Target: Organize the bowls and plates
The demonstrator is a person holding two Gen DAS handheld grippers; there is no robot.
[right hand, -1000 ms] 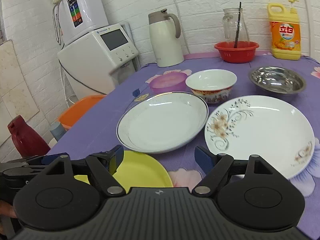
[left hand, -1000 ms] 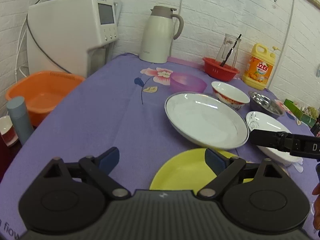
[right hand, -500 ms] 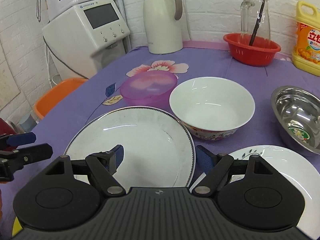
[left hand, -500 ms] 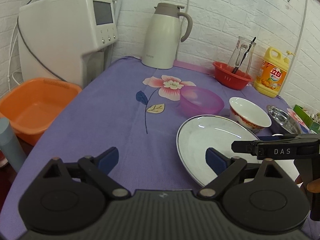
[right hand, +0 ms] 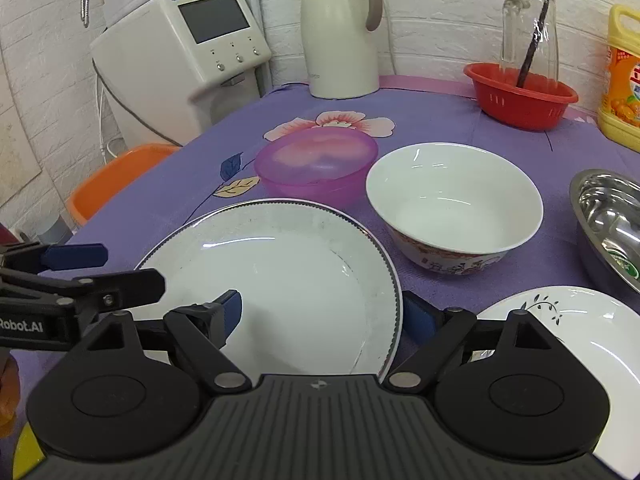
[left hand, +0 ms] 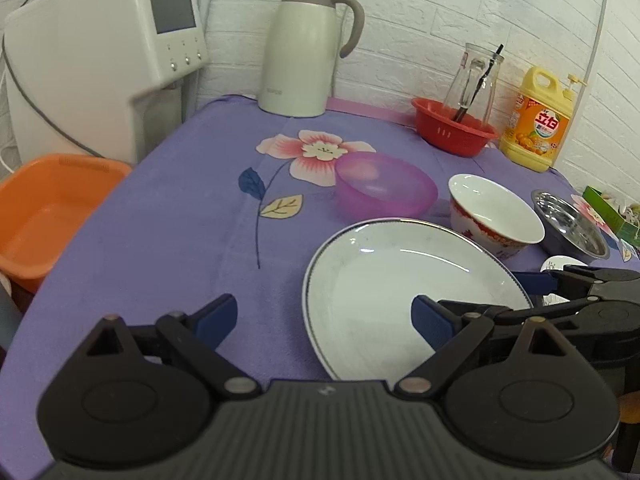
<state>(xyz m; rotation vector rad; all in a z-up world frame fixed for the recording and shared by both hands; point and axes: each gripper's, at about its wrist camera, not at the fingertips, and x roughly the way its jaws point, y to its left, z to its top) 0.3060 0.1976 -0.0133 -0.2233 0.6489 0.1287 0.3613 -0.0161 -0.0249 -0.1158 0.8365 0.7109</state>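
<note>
A blue-rimmed white plate (left hand: 400, 292) (right hand: 280, 272) lies on the purple tablecloth in front of both grippers. My left gripper (left hand: 324, 318) is open, its right finger over the plate's near left part. My right gripper (right hand: 324, 314) is open too and straddles the plate's near right rim. Each gripper shows in the other's view: right gripper (left hand: 536, 292), left gripper (right hand: 100, 270). Behind the plate stand a purple bowl (left hand: 384, 184) (right hand: 316, 160), a red-patterned white bowl (left hand: 496, 216) (right hand: 452, 200) and a steel bowl (left hand: 572, 220) (right hand: 612, 216). A floral plate (right hand: 580, 332) lies at the right. A yellow plate's edge (right hand: 24, 456) shows bottom left.
At the back stand a cream thermos jug (left hand: 308, 48), a white water dispenser (left hand: 100, 52), a red basket (left hand: 452, 128) holding a glass jar, and a yellow detergent bottle (left hand: 536, 120). An orange basin (left hand: 44, 208) sits below the table's left edge.
Both grippers have moved forward to the white plate, which now fills the near foreground. The yellow plate has dropped out of the left wrist view. Both stay open.
</note>
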